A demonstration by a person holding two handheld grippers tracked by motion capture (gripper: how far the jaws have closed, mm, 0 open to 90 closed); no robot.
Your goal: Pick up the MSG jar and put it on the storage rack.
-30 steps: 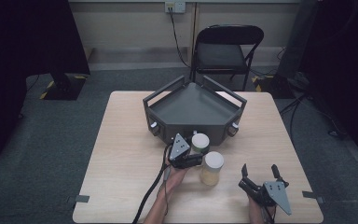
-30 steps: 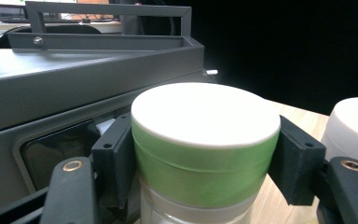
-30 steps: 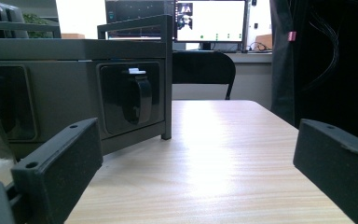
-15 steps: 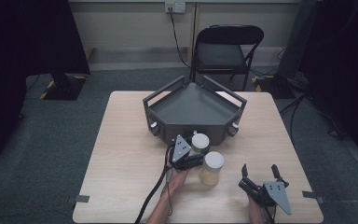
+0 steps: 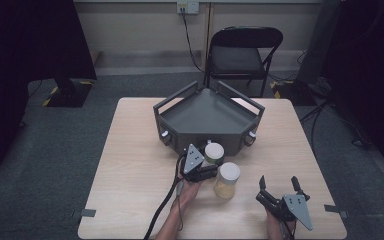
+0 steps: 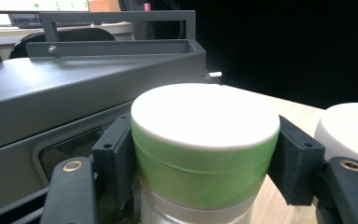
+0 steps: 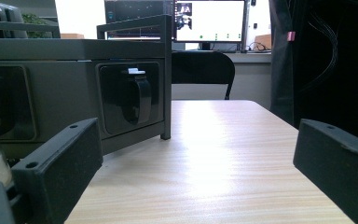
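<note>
Grey carpet surrounds a pale wooden table (image 5: 130,165), with a black folding chair (image 5: 242,52) at the top of the frame. At the table's centre sits a dark grey three-sided tray (image 5: 207,117), its floor bare. Just below it, the left gripper (image 5: 206,169) has its jaws clamped on a green-banded jar with a white lid (image 6: 205,135); what it contains cannot be made out. Beside it to the right stands a second white-lidded jar (image 5: 226,180) holding something yellowish. Lower right, the right gripper (image 5: 279,186) rests with jaws spread wide, gripping nothing.
</note>
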